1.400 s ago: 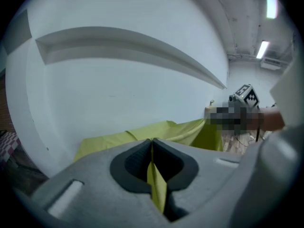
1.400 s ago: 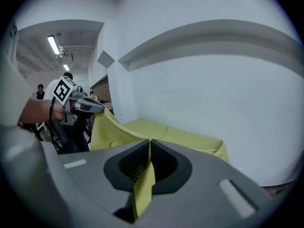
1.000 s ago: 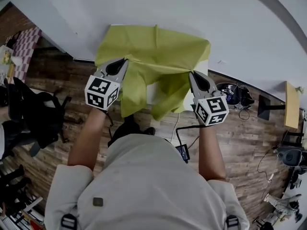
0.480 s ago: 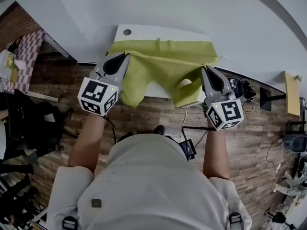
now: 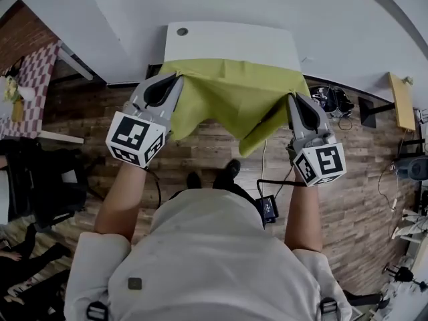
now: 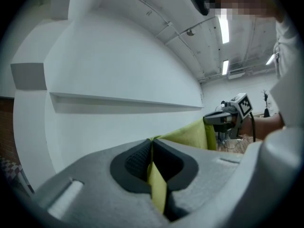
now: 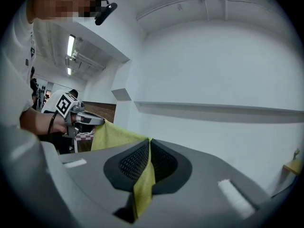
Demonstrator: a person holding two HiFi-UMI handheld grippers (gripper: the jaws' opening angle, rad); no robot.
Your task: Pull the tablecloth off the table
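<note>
A yellow-green tablecloth (image 5: 231, 95) hangs stretched between my two grippers, in front of a small white table (image 5: 231, 43) whose top shows bare. My left gripper (image 5: 179, 77) is shut on the cloth's left corner. My right gripper (image 5: 291, 97) is shut on the right corner, and the cloth sags below it toward the wooden floor. In the left gripper view a strip of cloth (image 6: 156, 186) is pinched between the dark pads, with the rest running right toward the other gripper (image 6: 232, 113). The right gripper view shows the same pinch on the tablecloth (image 7: 142, 184).
The white wall (image 5: 221, 2) stands behind the table. Cables and a small black box (image 5: 266, 208) lie on the floor by the person's feet. A checkered table (image 5: 30, 72) stands at far left, dark chairs (image 5: 40, 179) at left, a wooden shelf (image 5: 400, 99) at right.
The cloth has slid off the white table toward me and now hangs in the air between both grippers. The tabletop has gone from mostly covered to bare. Both grippers have kept their hold.
</note>
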